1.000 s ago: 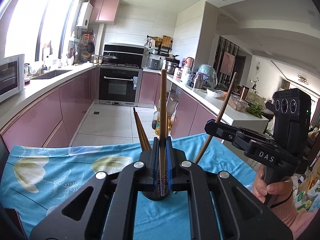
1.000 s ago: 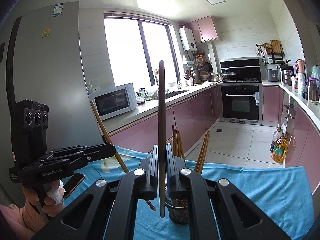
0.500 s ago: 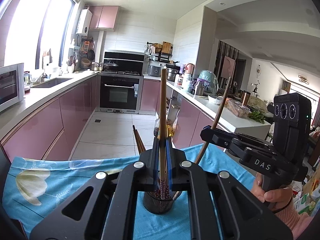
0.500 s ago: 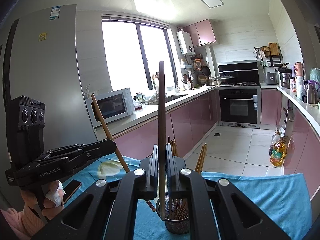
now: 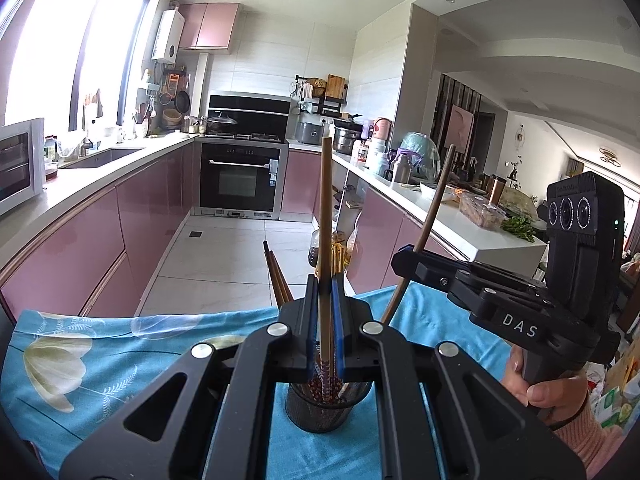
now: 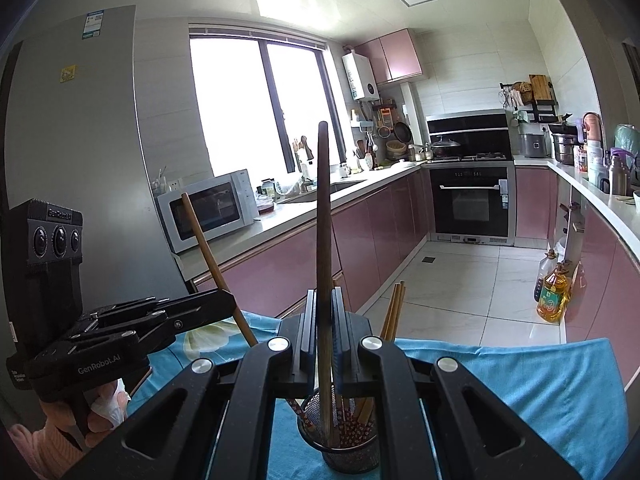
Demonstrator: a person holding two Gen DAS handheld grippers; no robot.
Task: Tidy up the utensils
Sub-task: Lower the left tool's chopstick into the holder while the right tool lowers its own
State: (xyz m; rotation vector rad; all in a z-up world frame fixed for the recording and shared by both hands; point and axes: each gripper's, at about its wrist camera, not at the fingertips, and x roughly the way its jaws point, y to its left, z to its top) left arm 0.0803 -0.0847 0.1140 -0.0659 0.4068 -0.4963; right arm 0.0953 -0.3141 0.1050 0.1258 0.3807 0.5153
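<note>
A black mesh utensil holder (image 5: 320, 410) stands on the blue floral tablecloth (image 5: 100, 356), and it also shows in the right wrist view (image 6: 352, 452) with several chopsticks in it. My left gripper (image 5: 325, 320) is shut on a light brown chopstick (image 5: 326, 216), upright, its lower tip inside the holder. My right gripper (image 6: 323, 328) is shut on a dark brown chopstick (image 6: 323, 208), upright, its tip also in the holder. Each gripper shows in the other's view: the right one (image 5: 404, 260), the left one (image 6: 228, 300).
Other chopsticks (image 5: 276, 276) lean out of the holder. The table's far edge drops to the tiled kitchen floor (image 5: 224, 264). Pink cabinets, an oven (image 5: 240, 180), a microwave (image 6: 208, 208) and oil bottles (image 6: 552, 292) lie beyond.
Both grippers have risen slightly and tilted, so the holder shows lower and fuller in both views. Both chopsticks stay gripped with tips in the holder.
</note>
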